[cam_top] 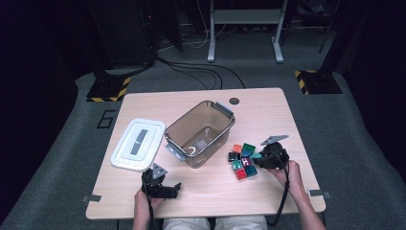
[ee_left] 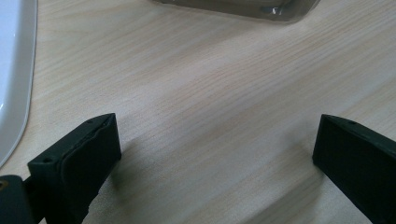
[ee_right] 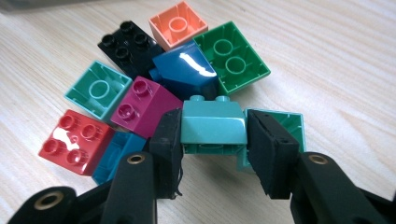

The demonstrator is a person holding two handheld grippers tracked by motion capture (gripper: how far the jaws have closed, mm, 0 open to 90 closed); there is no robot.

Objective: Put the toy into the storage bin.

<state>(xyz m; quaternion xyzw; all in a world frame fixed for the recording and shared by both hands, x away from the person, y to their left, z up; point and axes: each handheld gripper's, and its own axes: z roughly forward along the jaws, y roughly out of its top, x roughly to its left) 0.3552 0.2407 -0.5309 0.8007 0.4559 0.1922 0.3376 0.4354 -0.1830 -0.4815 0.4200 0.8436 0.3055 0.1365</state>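
Right gripper sits clamped on a teal sloped brick, one black pad pressed against each side of it, the brick's two studs pointing away from the gripper. In the high view this gripper lies at the right edge of the brick heap, with the person's hand behind it.

Largest of what lies around it is the counter, pale wood, under everything. Far to the gripper's left in the high view stands a smoky clear bin, open-topped, and beyond that a white lid lying flat.

The pile of bricks spreads just ahead of the gripper's tips. A green brick lies hollow side up, ahead and slightly right. A dark blue sloped brick is directly ahead, close against the held brick's far edge. A black brick is ahead and left, studs up, with an orange brick farthest ahead, hollow side up. A magenta brick lies just left of the held one, a light teal brick beyond it, and a red brick farthest left, studs up. Another teal piece shows behind the right pad.

Left gripper rests over bare counter, jaws wide apart, nothing between them, near the lid's edge.
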